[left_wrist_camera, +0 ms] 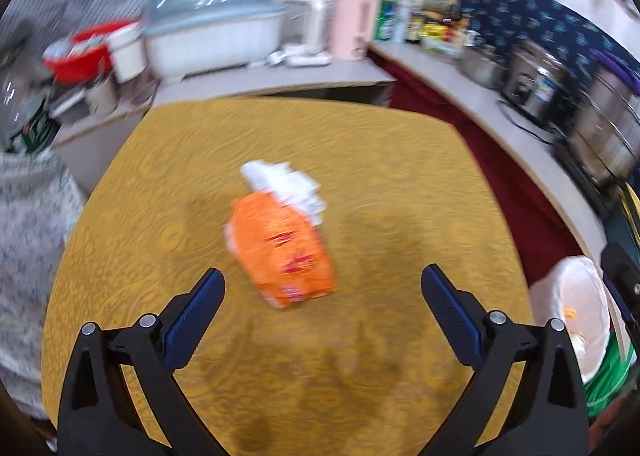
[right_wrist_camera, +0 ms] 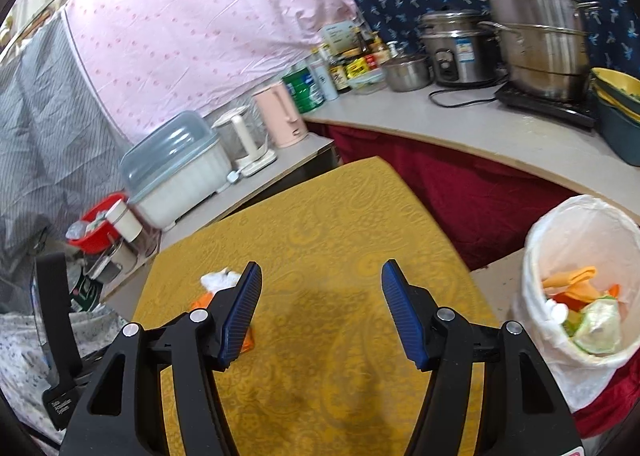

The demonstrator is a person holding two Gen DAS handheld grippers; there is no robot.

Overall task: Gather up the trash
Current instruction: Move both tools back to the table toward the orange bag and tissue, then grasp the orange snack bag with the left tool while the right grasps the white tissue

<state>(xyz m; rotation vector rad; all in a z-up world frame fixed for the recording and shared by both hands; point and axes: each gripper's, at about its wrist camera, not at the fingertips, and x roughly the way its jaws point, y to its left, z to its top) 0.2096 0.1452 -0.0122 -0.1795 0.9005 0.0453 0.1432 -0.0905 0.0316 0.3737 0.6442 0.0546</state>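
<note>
An orange snack packet (left_wrist_camera: 280,248) lies on the yellow-clothed table (left_wrist_camera: 380,160) with a crumpled white tissue (left_wrist_camera: 288,184) touching its far end. My left gripper (left_wrist_camera: 323,270) hovers just short of the packet, open wide, its near edge level with the fingertips and no pad touching it. My right gripper (right_wrist_camera: 322,265) is open over the bare yellow cloth (right_wrist_camera: 340,216) with nothing between its fingers. Its left finger hides most of the packet (right_wrist_camera: 202,301) and part of the tissue (right_wrist_camera: 218,279). A white-lined trash bin (right_wrist_camera: 580,216) with orange and green scraps stands right of the table.
The bin (left_wrist_camera: 576,296) shows at the lower right in the left wrist view. Counters wrap the far and right sides, bearing a covered dish box (right_wrist_camera: 172,172), a pink kettle (right_wrist_camera: 280,116), bottles, a rice cooker (right_wrist_camera: 456,52) and stacked steel pots (right_wrist_camera: 536,28). A red basin (left_wrist_camera: 76,56) sits at the left.
</note>
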